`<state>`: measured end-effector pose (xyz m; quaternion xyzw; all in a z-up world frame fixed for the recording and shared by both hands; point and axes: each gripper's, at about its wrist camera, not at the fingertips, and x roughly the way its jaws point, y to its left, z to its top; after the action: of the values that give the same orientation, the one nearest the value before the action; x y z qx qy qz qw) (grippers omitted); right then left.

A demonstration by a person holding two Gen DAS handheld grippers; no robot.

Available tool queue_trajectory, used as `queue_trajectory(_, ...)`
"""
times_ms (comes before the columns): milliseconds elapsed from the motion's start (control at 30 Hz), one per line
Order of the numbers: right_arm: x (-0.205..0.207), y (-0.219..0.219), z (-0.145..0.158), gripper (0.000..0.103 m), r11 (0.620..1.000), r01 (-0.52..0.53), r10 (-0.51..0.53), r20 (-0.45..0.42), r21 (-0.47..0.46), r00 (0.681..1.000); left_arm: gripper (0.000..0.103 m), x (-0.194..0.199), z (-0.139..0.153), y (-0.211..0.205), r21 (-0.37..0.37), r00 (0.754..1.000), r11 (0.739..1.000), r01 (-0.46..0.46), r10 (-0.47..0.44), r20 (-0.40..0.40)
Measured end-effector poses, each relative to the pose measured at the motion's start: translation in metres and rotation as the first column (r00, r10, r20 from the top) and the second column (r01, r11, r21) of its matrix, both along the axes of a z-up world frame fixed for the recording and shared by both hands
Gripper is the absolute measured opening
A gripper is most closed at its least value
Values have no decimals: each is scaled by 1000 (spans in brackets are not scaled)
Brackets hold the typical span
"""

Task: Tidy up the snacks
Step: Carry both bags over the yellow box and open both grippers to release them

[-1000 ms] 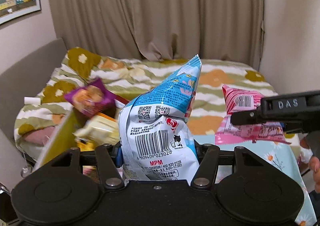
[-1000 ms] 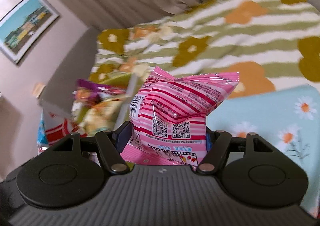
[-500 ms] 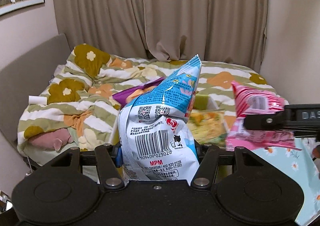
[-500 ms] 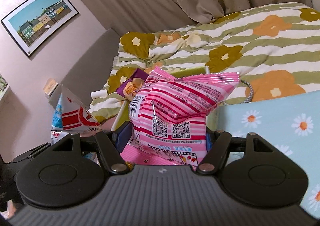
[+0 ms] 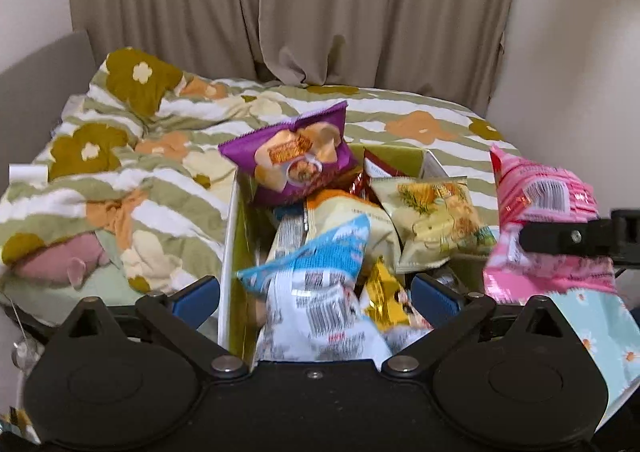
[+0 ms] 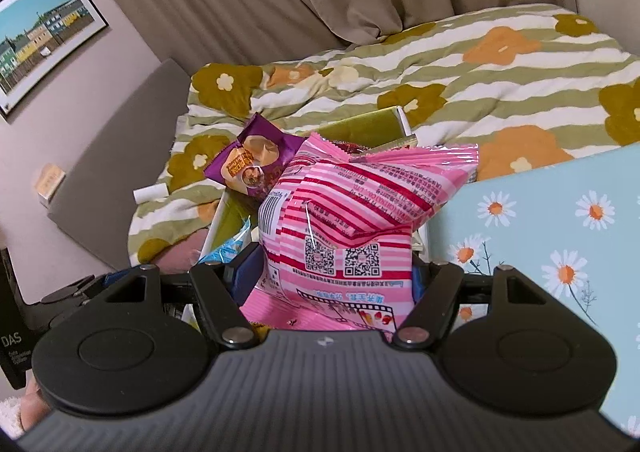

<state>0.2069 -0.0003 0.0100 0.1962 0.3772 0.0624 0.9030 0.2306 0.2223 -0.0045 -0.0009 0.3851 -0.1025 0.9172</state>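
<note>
Snacks: blue-and-white crinkly foil packet (image 5: 320, 292), blurred, loose between just-opened, wide-spread left gripper (image 5: 316, 298) jaws over crowded white-walled, olive-lined open box (image 5: 229, 244). Pink striped foil bag (image 6: 352, 228) clamped in right gripper (image 6: 336, 272). Risk: heaped packets shed newcomers overboard onto bed.

Beige curtains (image 5: 360, 12), flowered bed (image 5: 160, 156) — framed picture (image 6: 36, 40), grey headboard (image 6: 120, 156)
</note>
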Motion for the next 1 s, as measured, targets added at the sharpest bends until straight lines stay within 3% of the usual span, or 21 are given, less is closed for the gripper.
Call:
queue_trajectory(400, 38, 44, 14, 88, 992, -94, 100, 68, -89, 993, 103, -2, 14, 25, 23, 999, 999, -39, 39, 35)
queue_trajectory(433, 43, 48, 12, 92, 988, -109, 117, 67, -112, 991, 103, -1, 14, 25, 25, 999, 999, -41, 40, 36)
queue_trajectory(467, 48, 53, 8, 103, 984, -112, 122, 66, -139, 990, 103, 0, 13, 24, 30, 999, 999, -41, 40, 34)
queue_trajectory(533, 52, 59, -1, 103, 977, -94, 108, 64, -192, 992, 103, 0, 10, 23, 39, 999, 998, -41, 40, 28)
queue_trajectory(767, 25, 41, -8, 103, 984, -48, 65, 100, -169, 993, 103, -13, 11, 11, 45, 998, 998, -43, 41, 37)
queue_trajectory(1000, -16, 14, 17, 103, 986, -16, 43, 163, -167, 986, 103, -48, 38, -17, 61, 992, 997, -49, 41, 118)
